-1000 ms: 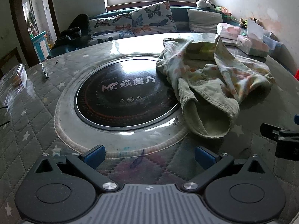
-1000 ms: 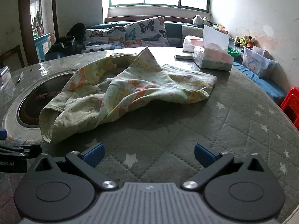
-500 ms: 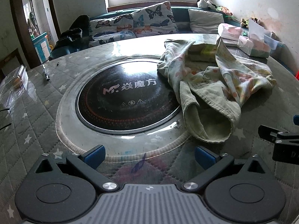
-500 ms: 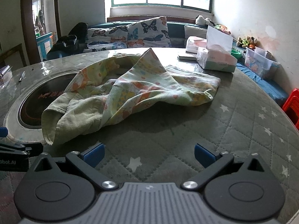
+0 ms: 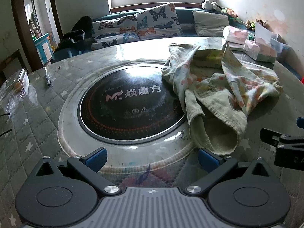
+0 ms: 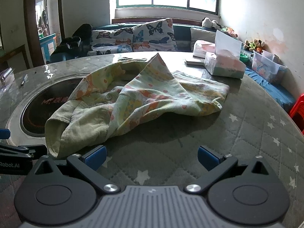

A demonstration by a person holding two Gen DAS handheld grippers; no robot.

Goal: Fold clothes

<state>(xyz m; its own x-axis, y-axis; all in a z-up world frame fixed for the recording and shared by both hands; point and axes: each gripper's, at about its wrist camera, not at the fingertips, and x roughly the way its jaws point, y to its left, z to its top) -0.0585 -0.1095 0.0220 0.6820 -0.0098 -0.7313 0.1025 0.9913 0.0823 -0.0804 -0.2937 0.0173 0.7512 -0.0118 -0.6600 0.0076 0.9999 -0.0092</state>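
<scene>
A crumpled pale green garment with a pastel floral print (image 5: 218,87) lies on the round quilted table, partly over the right rim of the black cooktop; it also shows in the right wrist view (image 6: 136,100). Its open sleeve cuff (image 5: 214,134) points toward me. My left gripper (image 5: 152,158) is open and empty, its right fingertip (image 5: 208,158) just short of the cuff. My right gripper (image 6: 151,156) is open and empty, its left fingertip (image 6: 95,155) close to the garment's near edge.
A black round cooktop (image 5: 129,102) is set in the table's middle. A tissue box (image 6: 224,66) and a packet stand at the far right. A pen (image 5: 47,78) and a clear plastic box (image 5: 15,87) lie at the left. A sofa with butterfly cushions (image 6: 133,38) is behind.
Both grippers have moved forward toward the garment, which now looks larger and closer. The garment has not moved. Both jaws stay open.
</scene>
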